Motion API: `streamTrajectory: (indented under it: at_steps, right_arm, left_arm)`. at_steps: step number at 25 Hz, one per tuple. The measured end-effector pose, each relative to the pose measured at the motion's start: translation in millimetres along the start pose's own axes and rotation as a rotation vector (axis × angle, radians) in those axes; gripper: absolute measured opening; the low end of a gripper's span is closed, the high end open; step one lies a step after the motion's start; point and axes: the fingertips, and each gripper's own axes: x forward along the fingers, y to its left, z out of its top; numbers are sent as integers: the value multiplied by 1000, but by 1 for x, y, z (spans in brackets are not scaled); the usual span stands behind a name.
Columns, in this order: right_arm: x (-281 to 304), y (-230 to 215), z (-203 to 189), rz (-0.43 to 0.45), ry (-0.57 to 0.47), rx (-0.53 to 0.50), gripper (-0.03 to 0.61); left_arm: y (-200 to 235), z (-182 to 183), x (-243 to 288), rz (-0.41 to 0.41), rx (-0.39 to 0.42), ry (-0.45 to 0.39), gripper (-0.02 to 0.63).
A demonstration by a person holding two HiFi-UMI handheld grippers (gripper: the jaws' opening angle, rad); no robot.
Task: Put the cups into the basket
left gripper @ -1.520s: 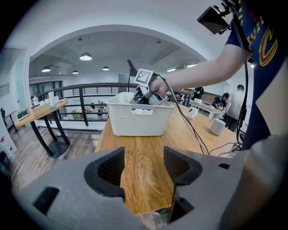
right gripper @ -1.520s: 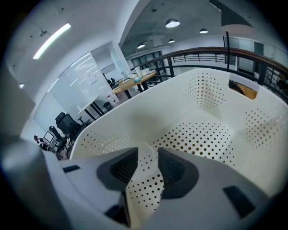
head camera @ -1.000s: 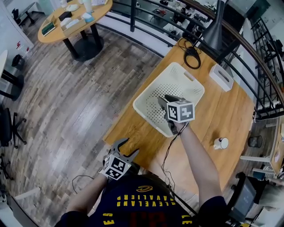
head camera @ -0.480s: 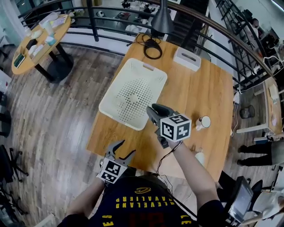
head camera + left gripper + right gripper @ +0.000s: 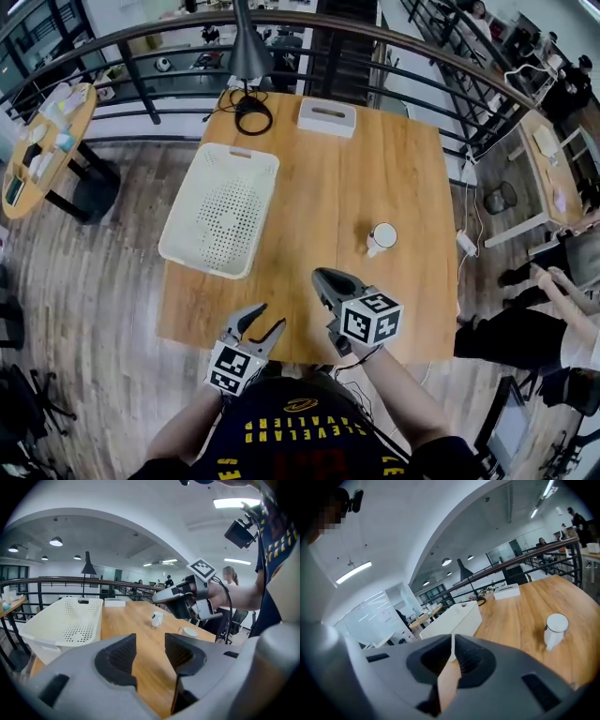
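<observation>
A second ago the right tool [image 5: 322, 278] was over the basket [image 5: 223, 208]. Now it is back at the near edge of the tabletop [image 5: 328, 178]. Its jaws have just been closing and stand almost together, with nothing between them. The left tool [image 5: 265, 319] has also closed a little, but its jaws are apart and hold nothing. I judge that no cup is delivered yet, so the task is only at its start.

The basket is empty. One cup [image 5: 381, 237] stands upright on the tabletop, well apart from the basket and beyond the right tool. The left gripper view shows a second cup [image 5: 190, 631] on the tabletop near the right tool — the head view does not show it.
</observation>
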Motion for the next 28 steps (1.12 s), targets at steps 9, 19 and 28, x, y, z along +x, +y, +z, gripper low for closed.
streamTrajectory:
  at_steps: [9, 19, 28]
  right_arm:
    - [-105, -34, -29, -70, -77, -2, 12]
    - [-191, -81, -43, -207, -129, -69, 12]
    - [-245, -120, -58, -260, -163, -19, 12]
  left_arm:
    - [-55, 29, 32, -93, -39, -44, 9]
    - [-121, 70, 70, -161, -10, -94, 11]
    - [-182, 81, 110, -253, -2, -95, 12]
